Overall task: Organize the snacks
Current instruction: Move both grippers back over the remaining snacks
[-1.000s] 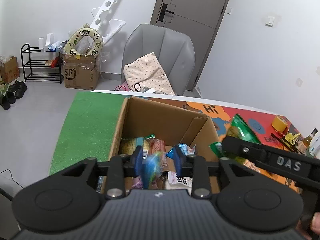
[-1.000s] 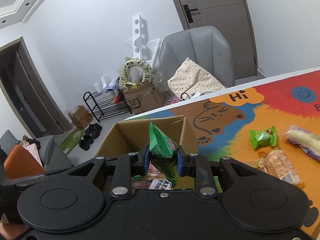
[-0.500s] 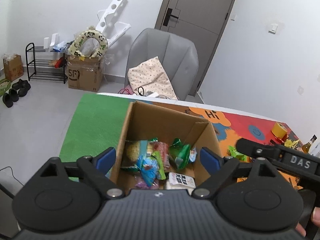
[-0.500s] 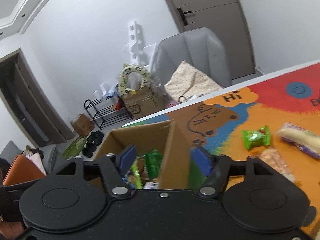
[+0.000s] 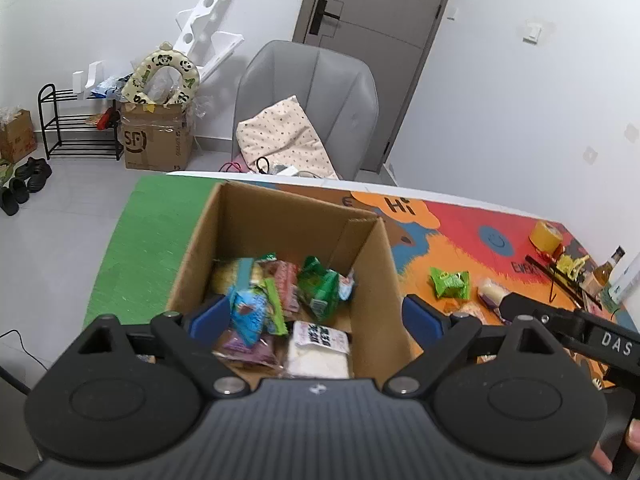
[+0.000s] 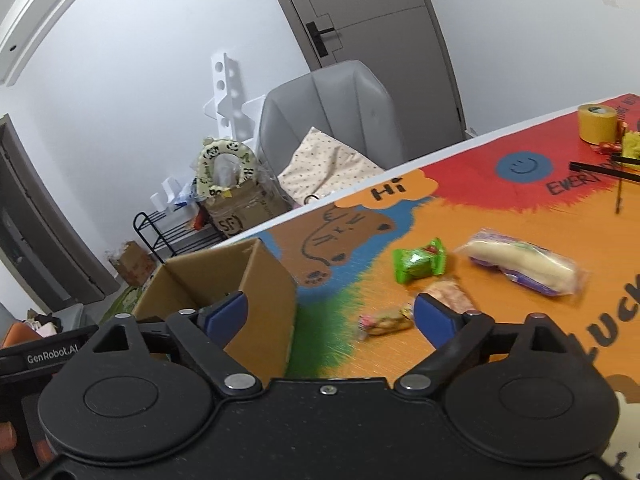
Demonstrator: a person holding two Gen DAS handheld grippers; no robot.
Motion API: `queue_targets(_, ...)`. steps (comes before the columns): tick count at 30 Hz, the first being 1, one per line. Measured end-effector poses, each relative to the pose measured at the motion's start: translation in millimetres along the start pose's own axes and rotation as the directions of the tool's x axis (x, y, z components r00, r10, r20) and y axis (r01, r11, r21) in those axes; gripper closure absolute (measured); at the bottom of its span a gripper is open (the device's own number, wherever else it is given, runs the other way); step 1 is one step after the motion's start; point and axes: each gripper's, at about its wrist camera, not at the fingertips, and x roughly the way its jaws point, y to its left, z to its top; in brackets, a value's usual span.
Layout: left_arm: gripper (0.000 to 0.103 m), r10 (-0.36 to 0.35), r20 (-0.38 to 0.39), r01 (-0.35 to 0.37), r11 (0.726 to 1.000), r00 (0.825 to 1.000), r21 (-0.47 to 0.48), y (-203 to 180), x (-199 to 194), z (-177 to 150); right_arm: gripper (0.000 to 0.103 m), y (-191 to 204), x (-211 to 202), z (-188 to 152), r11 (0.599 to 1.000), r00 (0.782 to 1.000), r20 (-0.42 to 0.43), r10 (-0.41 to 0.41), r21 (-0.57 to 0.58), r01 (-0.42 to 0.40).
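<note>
The worktop (image 6: 500,208) carries an open cardboard box (image 5: 376,280), the landmark here. Inside the box lie mixed snack packets: a green packet (image 5: 320,286) toward its right wall, a blue packet (image 5: 248,312) near its left wall, a pink-red packet (image 5: 286,284) between them, a pale yellow pack (image 5: 226,276) at the back left, and a white packet (image 5: 318,346) at the front. Right of the box, loose on the worktop, lie a long white bun in clear wrap (image 6: 524,266), a green candy packet (image 6: 418,266) and two small biscuit packs (image 6: 386,320).

The left hand-held gripper (image 5: 316,320) hovers over the box, jaws opening wide, gripping nothing. The right hand-held gripper (image 6: 330,316) sits at the box's right wall, jaws opening, empty.
</note>
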Motion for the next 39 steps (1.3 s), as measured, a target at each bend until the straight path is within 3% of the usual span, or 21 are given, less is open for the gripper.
queue_targets(7,0.004,-0.005,0.002,0.005,1.0,1.0,0.028,-23.2,2.5,-7.5,0.0,-20.1,-15.8,-2.3,0.999,0.999,0.004,-0.035,-0.003,0.035)
queue_targets(9,0.0,-0.011,-0.003,0.011,0.999,1.0,0.035,-31.4,3.5,-8.4,0.0,-27.6,-20.6,-2.7,0.999,0.999,0.009,-0.046,-0.004,0.046)
queue_targets(20,0.0,-0.067,-0.025,0.069,0.994,0.997,0.085,-78.6,11.6,-15.0,0.0,-77.8,-43.9,-5.9,0.993,0.991,0.065,-0.113,0.038,0.111)
queue_targets(39,0.001,-0.079,-0.043,0.084,0.986,0.996,0.141,-138.9,37.5,-20.5,0.0,-128.2,-47.4,-1.8,0.994,0.992,0.063,-0.111,0.032,0.109)
